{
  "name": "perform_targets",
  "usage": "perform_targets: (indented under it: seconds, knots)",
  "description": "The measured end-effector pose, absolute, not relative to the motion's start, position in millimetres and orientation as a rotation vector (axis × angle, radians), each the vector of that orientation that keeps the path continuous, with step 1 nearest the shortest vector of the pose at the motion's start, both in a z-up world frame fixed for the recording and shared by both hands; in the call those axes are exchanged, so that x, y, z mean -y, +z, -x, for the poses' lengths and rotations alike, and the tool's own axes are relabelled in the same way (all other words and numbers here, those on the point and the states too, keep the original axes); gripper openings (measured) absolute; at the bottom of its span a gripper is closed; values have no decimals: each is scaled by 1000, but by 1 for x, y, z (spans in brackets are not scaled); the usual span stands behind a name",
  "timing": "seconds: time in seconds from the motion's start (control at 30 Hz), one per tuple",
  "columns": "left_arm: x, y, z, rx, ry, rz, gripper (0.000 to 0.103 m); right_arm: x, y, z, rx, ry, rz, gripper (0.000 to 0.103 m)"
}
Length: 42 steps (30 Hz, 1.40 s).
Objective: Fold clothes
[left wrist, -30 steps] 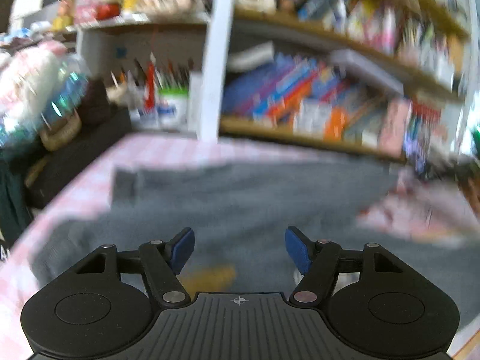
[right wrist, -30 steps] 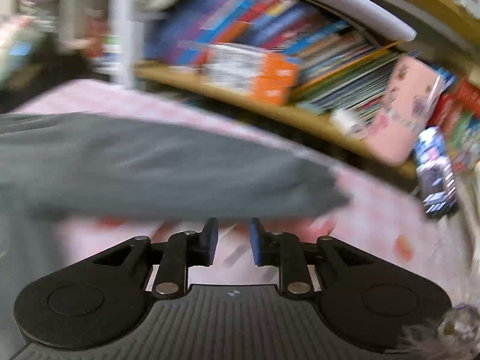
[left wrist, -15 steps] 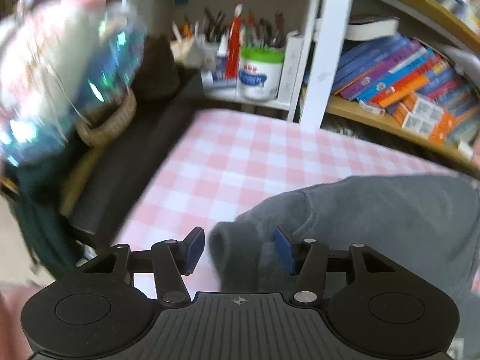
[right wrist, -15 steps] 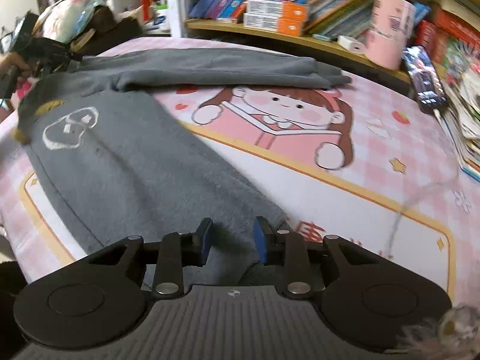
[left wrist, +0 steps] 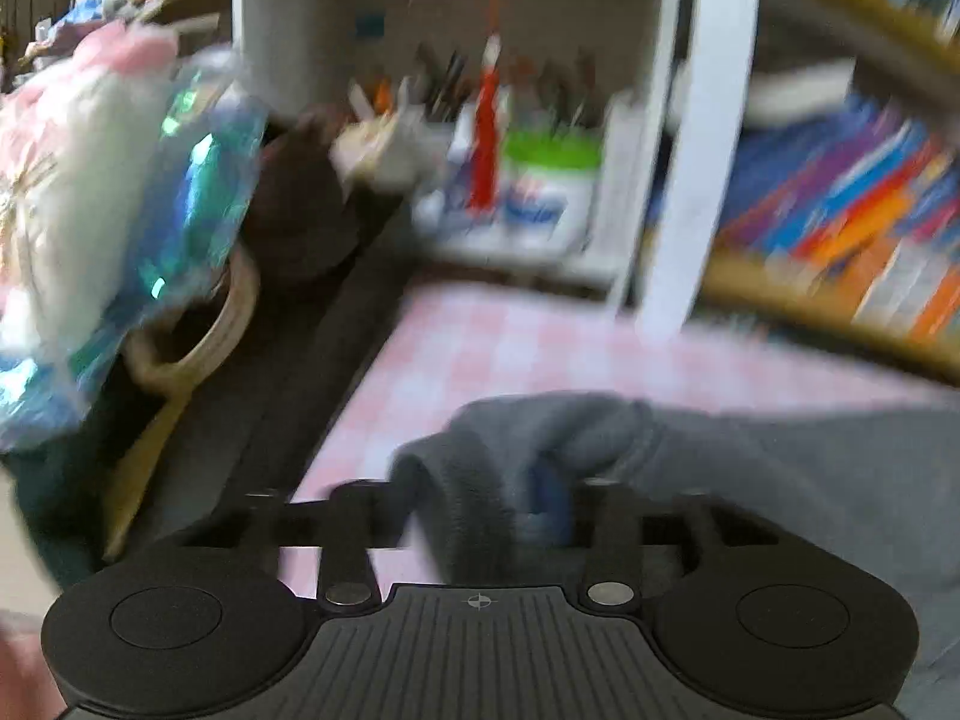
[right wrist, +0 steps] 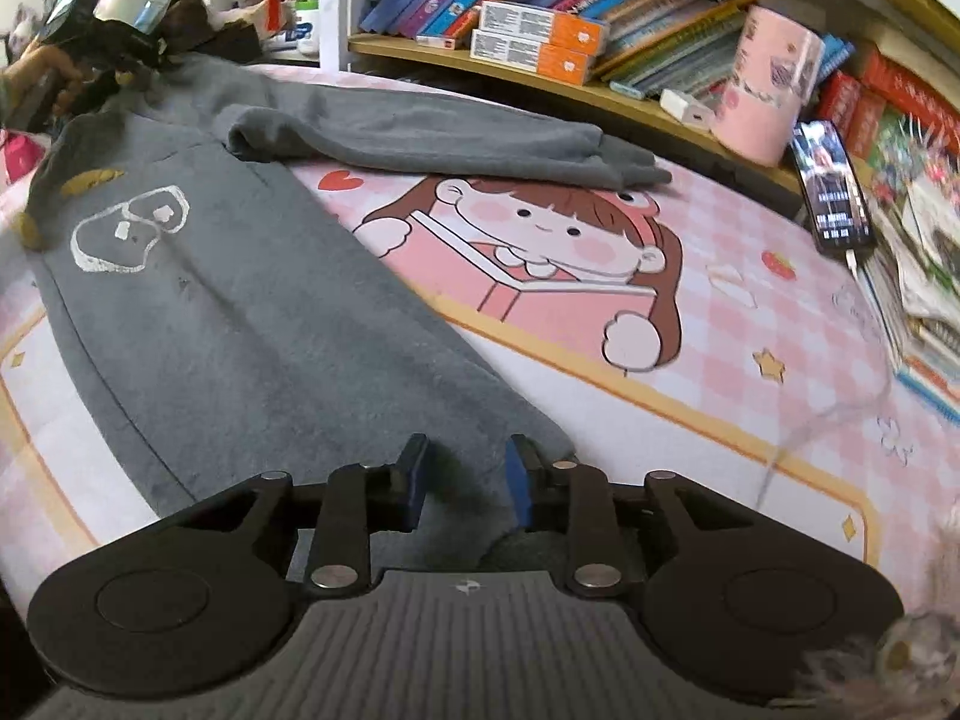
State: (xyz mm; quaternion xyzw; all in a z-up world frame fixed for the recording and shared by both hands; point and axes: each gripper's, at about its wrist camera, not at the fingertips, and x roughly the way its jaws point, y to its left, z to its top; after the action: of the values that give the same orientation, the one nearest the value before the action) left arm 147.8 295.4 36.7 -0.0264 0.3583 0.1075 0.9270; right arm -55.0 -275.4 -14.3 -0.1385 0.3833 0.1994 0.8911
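A grey sweatshirt (right wrist: 252,312) lies spread across the pink worktop (right wrist: 750,324). The left tongs (left wrist: 480,510) pinch a bunched corner; the right tongs (right wrist: 465,480) sit spread over the hem. Best to grip both corners firmly, then lift evenly.

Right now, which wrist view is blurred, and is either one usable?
Left wrist: heavy motion blur, shelves smeared, sweatshirt soft, left gripper half hidden by cloth. Right wrist: sharp on the sweatshirt and right gripper, strong fisheye bend on the shelf edge; usable.
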Motion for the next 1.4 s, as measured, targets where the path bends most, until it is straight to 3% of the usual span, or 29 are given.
perform_targets:
  seconds: [0.13,0.27,0.43,0.47,0.5,0.63,0.67,0.7,0.8,0.9,0.93,0.97,1.0,1.23,1.3,1.4]
  knots:
    - [-311,34,-112,-716,232,128,67,281,-12,57,-780,420,270,27]
    - [-327,27,-78,-748,177,295,52,284,-8,66,-762,418,254,27]
    - [-322,10,-77,-814,95,364,51,288,-8,77,-750,415,238,27]
    - [-321,7,-78,-812,87,388,45,290,-8,79,-748,413,234,27]
    - [-320,6,-79,-811,73,411,29,291,-8,81,-746,413,229,27]
    - [-304,17,-81,-772,69,332,12,298,-8,90,-742,411,205,27]
    - [-298,25,-78,-726,92,283,2,299,-9,91,-741,409,199,27]
    - [-295,36,-71,-662,119,239,3,301,-9,93,-740,407,192,27]
    - [-287,54,-60,-575,209,103,7,303,-9,95,-735,405,179,27]
    - [-291,44,-55,-645,268,58,14,304,-11,95,-728,404,184,31]
    - [-293,40,-54,-676,285,48,18,305,-11,95,-724,406,179,31]
    - [-295,35,-52,-708,303,38,28,306,-12,94,-721,408,175,31]
    - [-299,33,-46,-710,318,55,37,307,-12,94,-718,409,171,31]
    - [-336,29,20,-634,277,447,48,305,-1,97,-637,404,177,30]
    - [-336,24,31,-626,254,501,70,301,-2,97,-638,419,185,30]
    - [-332,15,43,-629,225,555,73,297,-15,96,-678,396,256,29]
